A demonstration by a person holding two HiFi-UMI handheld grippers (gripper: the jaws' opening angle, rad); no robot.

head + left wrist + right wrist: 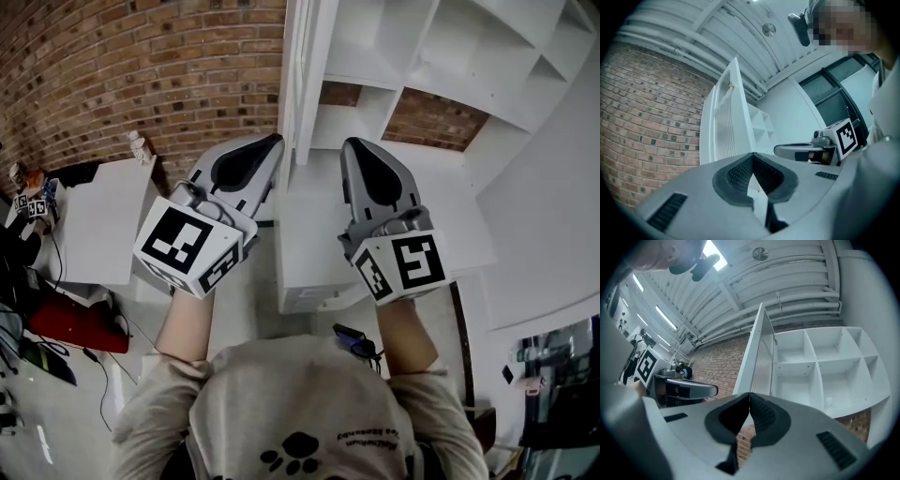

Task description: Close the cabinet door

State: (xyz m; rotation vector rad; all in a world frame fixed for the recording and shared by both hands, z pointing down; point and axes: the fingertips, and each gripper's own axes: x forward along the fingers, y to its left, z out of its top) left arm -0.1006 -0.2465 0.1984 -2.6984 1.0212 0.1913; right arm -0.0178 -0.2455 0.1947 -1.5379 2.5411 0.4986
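White ribbed-panel cabinet door (305, 75) stands swung out edge-on between the left tongs (274, 141) and right tongs (349, 143), both pinched shut on nothing: it's stiff and probably light to swing, so push its flat face near the free edge, no gripping needed.

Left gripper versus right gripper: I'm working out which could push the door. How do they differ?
The left gripper is on the brick wall side of the open cabinet door; the right gripper is on the side of the shelves. The left gripper looks at the door's face, the right gripper into the open compartments. Both are shut and empty.
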